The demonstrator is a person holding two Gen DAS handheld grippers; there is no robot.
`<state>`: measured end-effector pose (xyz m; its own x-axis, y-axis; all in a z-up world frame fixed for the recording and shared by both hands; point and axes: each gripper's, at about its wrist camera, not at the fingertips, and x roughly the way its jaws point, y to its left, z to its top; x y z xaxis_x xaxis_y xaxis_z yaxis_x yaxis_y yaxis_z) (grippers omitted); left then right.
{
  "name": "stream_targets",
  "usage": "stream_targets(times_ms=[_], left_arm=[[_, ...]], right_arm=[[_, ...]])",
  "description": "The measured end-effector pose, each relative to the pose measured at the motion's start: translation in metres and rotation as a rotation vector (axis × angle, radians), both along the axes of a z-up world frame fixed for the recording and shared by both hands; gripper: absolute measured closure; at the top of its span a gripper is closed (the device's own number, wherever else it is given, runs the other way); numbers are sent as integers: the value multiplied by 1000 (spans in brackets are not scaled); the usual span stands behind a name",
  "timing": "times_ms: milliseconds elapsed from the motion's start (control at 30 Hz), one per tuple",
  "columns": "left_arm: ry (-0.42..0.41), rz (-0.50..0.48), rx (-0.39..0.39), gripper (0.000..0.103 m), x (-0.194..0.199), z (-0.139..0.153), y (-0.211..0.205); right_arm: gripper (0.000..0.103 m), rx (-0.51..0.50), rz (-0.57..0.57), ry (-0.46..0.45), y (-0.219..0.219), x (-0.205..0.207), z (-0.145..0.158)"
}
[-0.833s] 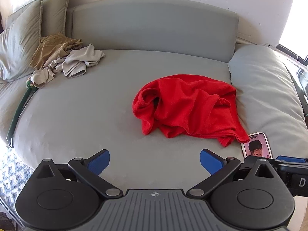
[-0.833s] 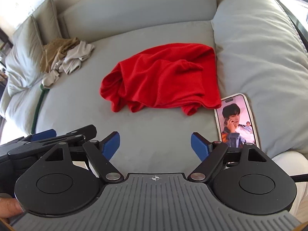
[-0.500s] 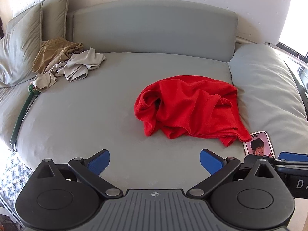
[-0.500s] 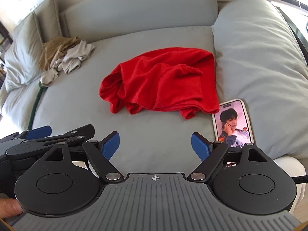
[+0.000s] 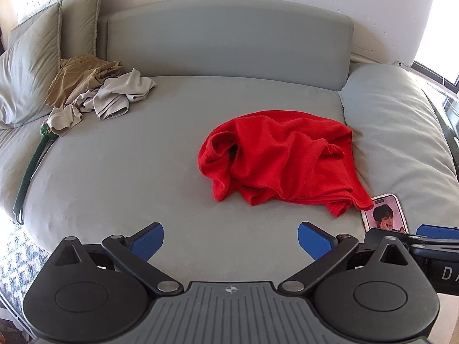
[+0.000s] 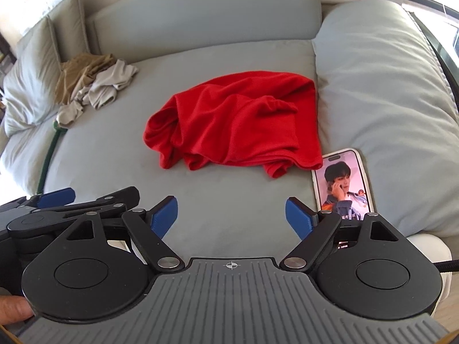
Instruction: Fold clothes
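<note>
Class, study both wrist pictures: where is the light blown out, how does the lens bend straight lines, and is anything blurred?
Left wrist view: the window at right is blown out to white, and the headboard bows from fisheye distortion. Right wrist view: glare washes the top right corner, the red garment is sharp, and the phone screen is readable; no motion blur in either.

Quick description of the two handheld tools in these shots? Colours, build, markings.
Both match: the left tool and right tool have blue pads on black linkage arms with silver pivot pins, two black round housings, and a grey ribbed centre plate bearing a small crosshair mark. White lettering shows on the right tool's side in the left view.
</note>
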<state>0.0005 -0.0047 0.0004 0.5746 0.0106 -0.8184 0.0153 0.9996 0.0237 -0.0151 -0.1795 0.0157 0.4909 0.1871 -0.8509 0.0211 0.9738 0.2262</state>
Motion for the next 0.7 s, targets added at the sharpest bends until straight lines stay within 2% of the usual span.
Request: stream_targets(times_ms=[700], left_arm=[[1,-5,4,2,1,1,2]], right_arm=[[19,-2,-3,3,1,0,-1]])
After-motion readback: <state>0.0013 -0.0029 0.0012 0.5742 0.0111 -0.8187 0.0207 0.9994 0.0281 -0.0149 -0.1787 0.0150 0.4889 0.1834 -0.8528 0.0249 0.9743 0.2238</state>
